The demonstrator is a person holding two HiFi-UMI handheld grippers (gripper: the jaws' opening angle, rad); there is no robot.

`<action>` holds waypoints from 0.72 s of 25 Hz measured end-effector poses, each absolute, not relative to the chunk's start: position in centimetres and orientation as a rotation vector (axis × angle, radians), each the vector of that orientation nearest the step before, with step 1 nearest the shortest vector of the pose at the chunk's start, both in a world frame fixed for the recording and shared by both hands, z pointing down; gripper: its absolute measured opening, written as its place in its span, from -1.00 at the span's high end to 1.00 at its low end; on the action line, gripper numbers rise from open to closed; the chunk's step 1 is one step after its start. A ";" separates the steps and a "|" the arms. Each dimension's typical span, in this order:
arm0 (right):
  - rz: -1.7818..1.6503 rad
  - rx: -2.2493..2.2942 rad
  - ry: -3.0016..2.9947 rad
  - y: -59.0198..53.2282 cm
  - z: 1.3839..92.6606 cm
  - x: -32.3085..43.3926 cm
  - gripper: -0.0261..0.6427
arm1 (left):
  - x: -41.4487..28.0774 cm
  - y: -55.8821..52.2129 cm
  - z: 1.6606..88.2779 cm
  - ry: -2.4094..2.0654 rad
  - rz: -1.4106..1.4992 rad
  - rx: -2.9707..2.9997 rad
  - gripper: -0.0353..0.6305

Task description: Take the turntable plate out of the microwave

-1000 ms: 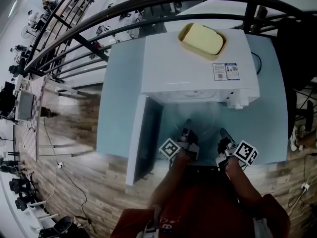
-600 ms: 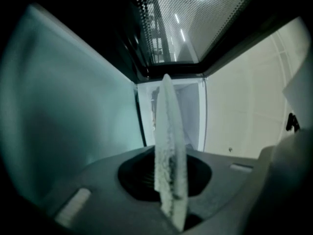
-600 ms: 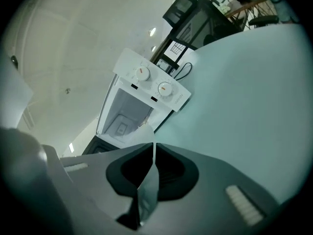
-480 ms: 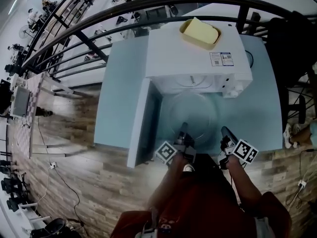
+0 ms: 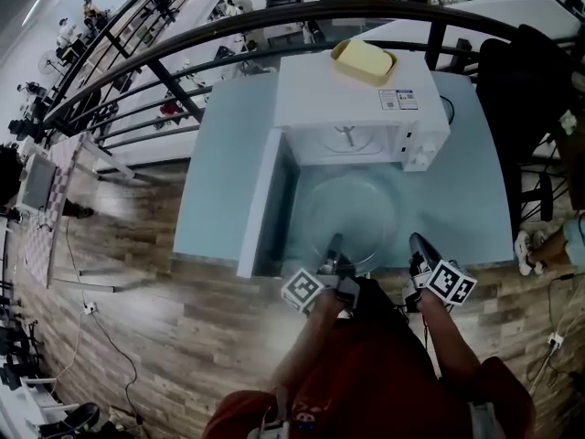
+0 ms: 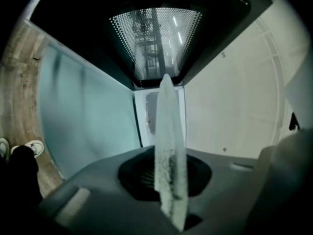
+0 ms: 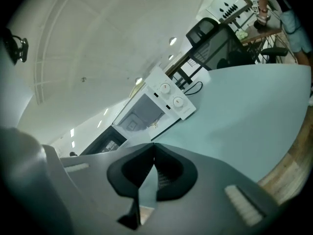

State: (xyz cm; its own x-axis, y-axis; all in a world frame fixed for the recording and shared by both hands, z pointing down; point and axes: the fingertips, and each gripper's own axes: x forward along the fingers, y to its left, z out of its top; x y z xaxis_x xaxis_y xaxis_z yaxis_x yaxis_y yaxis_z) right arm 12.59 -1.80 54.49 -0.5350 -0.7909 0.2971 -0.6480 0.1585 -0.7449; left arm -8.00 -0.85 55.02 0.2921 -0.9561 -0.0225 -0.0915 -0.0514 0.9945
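The clear glass turntable plate (image 5: 352, 213) hangs over the teal table (image 5: 457, 199), in front of the white microwave (image 5: 361, 112). The microwave's door (image 5: 263, 199) stands open to the left. My left gripper (image 5: 331, 252) is shut on the plate's near rim. In the left gripper view the plate (image 6: 168, 131) stands edge-on between the jaws of that gripper (image 6: 168, 190). My right gripper (image 5: 416, 250) is just off the plate's right rim. Its jaws are closing, and in the right gripper view the tips of this gripper (image 7: 154, 148) meet with nothing between them.
A yellow dish (image 5: 364, 60) sits on top of the microwave. Behind the table runs a dark railing (image 5: 183, 48), and a black chair (image 5: 521, 90) stands at the right. The table's near edge (image 5: 384, 268) lies just under both grippers, with wooden floor (image 5: 137, 318) beyond it.
The plate has come out of the microwave cavity toward me, carried by the left gripper. Both grippers have drawn back toward the table's near edge. The right gripper has rolled.
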 end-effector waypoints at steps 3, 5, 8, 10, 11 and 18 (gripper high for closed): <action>-1.296 -1.412 2.261 -0.2 53.8 12.5 0.92 | -8.2 1.1 54.6 -1.063 -0.940 1.452 0.82; -1.269 -1.421 2.267 0.8 53.5 12.4 0.92 | -8.4 2.1 54.1 -1.062 -0.951 1.459 0.82; -1.195 -1.445 2.307 2.1 52.5 12.2 0.92 | -8.7 3.5 53.5 -1.065 -0.958 1.463 0.82; -1.126 -1.465 2.347 2.8 51.4 11.9 0.92 | -9.0 4.3 53.3 -1.076 -0.948 1.466 0.82; -1.084 -1.473 2.372 3.1 50.8 11.7 0.92 | -9.1 4.7 53.1 -1.077 -0.949 1.467 0.82; -0.846 -1.546 2.571 4.5 47.6 10.2 0.92 | -9.1 6.3 51.2 -1.056 -0.940 1.471 0.82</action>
